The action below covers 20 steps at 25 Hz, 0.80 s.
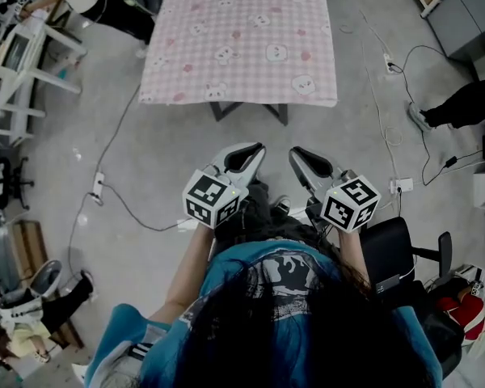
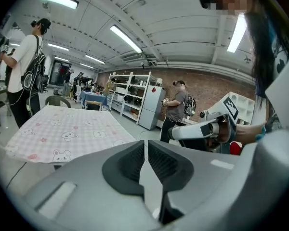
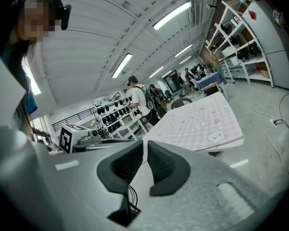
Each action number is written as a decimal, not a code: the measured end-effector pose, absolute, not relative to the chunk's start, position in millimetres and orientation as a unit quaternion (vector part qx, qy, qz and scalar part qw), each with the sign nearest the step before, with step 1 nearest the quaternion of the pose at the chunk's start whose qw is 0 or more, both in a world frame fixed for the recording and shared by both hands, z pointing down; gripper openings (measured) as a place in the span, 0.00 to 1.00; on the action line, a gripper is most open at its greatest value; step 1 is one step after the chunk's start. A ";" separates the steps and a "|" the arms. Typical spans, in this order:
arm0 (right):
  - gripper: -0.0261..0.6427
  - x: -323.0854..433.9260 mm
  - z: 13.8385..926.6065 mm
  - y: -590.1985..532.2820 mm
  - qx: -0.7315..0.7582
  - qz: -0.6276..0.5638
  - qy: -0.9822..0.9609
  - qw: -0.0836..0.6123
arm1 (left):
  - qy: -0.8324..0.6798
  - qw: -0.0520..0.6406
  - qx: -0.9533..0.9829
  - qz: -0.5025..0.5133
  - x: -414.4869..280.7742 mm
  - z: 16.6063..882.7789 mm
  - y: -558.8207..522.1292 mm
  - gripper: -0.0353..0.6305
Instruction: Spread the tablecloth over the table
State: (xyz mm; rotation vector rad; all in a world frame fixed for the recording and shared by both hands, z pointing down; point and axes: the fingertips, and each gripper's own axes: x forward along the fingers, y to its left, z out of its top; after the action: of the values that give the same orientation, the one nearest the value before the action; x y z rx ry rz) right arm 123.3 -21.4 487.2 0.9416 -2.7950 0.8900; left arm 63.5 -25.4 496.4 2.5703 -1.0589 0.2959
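A pink checked tablecloth [image 1: 242, 39] with small bear prints lies spread flat over the table at the top of the head view, its near edge hanging over the table's legs [image 1: 250, 111]. It also shows as the cloth [image 2: 67, 131] in the left gripper view and the cloth [image 3: 202, 121] in the right gripper view. Both grippers hover side by side close to my body, well short of the table. My left gripper [image 1: 255, 148] [image 2: 145, 143] is shut with nothing between its pads. My right gripper [image 1: 295, 152] [image 3: 145, 143] is shut and empty too.
Cables and a power strip [image 1: 97, 186] trail over the grey floor on the left; another strip [image 1: 402, 186] lies on the right. A black chair [image 1: 396, 249] stands by my right side. White racks [image 1: 24, 63] line the left. A person's legs [image 1: 461, 103] reach in from the right.
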 end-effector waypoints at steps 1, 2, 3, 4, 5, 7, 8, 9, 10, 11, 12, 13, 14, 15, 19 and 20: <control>0.06 123.6 485.4 -19.6 0.303 0.284 -0.909 0.032 | -0.373 0.173 0.906 0.099 64.9 493.7 -23.6 0.11; 0.05 123.7 484.0 -17.7 0.301 0.280 -0.911 0.032 | -0.374 0.171 0.906 0.096 65.5 491.2 -22.2 0.10; 0.04 124.0 482.9 -16.0 0.300 0.277 -0.913 0.033 | -0.376 0.168 0.906 0.095 65.9 489.2 -21.0 0.08; 0.03 125.0 481.7 -14.8 0.299 0.273 -0.914 0.033 | -0.378 0.165 0.906 0.094 66.6 487.8 -20.4 0.07; 0.03 126.6 480.4 -14.4 0.300 0.268 -0.915 0.035 | -0.380 0.163 0.906 0.092 67.8 486.8 -20.3 0.07; 0.03 130.1 476.6 -15.5 0.302 0.255 -0.918 0.038 | -0.382 0.161 0.906 0.086 70.9 484.4 -20.7 0.07; 0.03 131.4 474.1 -16.0 0.301 0.250 -0.919 0.037 | -0.382 0.161 0.906 0.083 72.3 483.2 -20.5 0.07; 0.03 132.5 471.6 -16.2 0.300 0.248 -0.921 0.034 | -0.382 0.161 0.906 0.081 73.8 482.4 -19.7 0.07; 0.03 133.7 469.2 -16.2 0.298 0.248 -0.921 0.028 | -0.381 0.161 0.907 0.080 75.5 481.8 -18.6 0.07; 0.03 135.0 467.1 -16.4 0.297 0.249 -0.922 0.023 | -0.379 0.161 0.908 0.080 77.6 481.1 -17.7 0.07; 0.03 136.4 465.2 -16.7 0.296 0.250 -0.922 0.017 | -0.376 0.160 0.909 0.080 79.7 480.3 -17.1 0.07; 0.03 137.5 463.6 -17.3 0.295 0.251 -0.922 0.013 | -0.374 0.159 0.910 0.081 81.6 479.3 -16.8 0.07; 0.03 138.5 462.5 -17.9 0.296 0.251 -0.922 0.012 | -0.371 0.157 0.912 0.082 83.2 478.2 -16.5 0.07; 0.03 139.5 461.8 -18.3 0.297 0.251 -0.921 0.011 | -0.368 0.156 0.913 0.083 84.7 477.0 -15.9 0.07; 0.04 143.5 462.4 -16.6 0.300 0.249 -0.921 0.013 | -0.357 0.153 0.917 0.087 91.1 474.6 -11.9 0.07; 0.04 144.0 462.7 -15.8 0.300 0.248 -0.921 0.014 | -0.356 0.152 0.918 0.089 92.0 474.9 -11.3 0.07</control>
State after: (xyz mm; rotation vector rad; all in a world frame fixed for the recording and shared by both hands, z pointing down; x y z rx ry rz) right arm 144.0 -15.8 462.7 0.9329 -2.8683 0.7732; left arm 92.0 -11.3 474.9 2.6332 -1.0203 0.2564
